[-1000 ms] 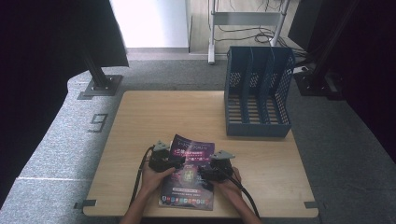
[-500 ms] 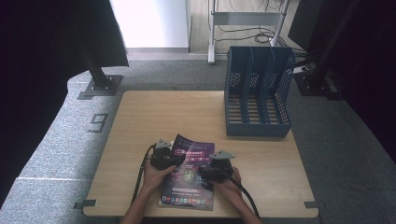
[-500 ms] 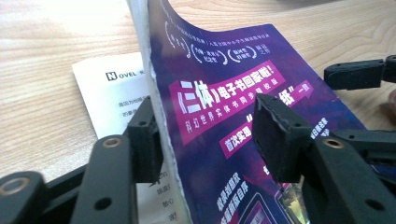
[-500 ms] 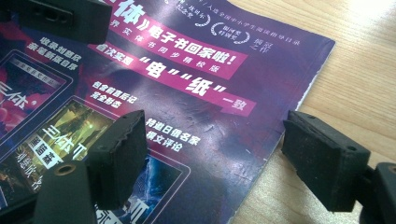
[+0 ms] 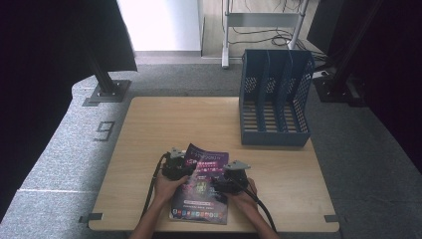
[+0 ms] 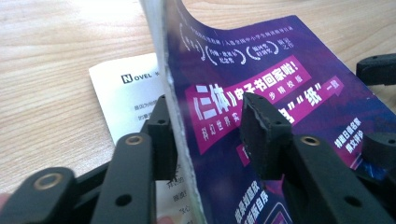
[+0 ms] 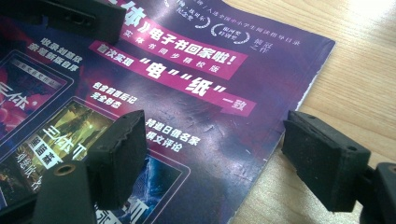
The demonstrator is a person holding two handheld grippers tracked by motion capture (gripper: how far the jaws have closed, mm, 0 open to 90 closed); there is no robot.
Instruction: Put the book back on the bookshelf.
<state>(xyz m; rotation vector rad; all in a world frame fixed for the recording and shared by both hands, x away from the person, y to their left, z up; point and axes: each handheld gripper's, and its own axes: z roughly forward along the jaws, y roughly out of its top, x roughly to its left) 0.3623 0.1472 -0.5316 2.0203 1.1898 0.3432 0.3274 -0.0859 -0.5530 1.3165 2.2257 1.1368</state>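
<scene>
At lower centre of the high view, a glossy purple magazine [image 5: 201, 186] lies on the pale wooden table [image 5: 199, 119]. The left gripper [image 6: 208, 135] has its jaws part open around the lifted cover edge; whether they pinch it is unclear. A white printed page [image 6: 126, 93] shows beneath. The right gripper [image 7: 233, 154] gapes wide, holding nothing, astride the magazine's right edge. A blue slotted file rack [image 5: 274, 99] stands upper right.

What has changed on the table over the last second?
Hardly anything. The left gripper has crept slightly toward the magazine's top left edge, where its jaws now straddle the lifted cover. The right gripper stays open over the right side. Magazine, file rack and table are unmoved.
</scene>
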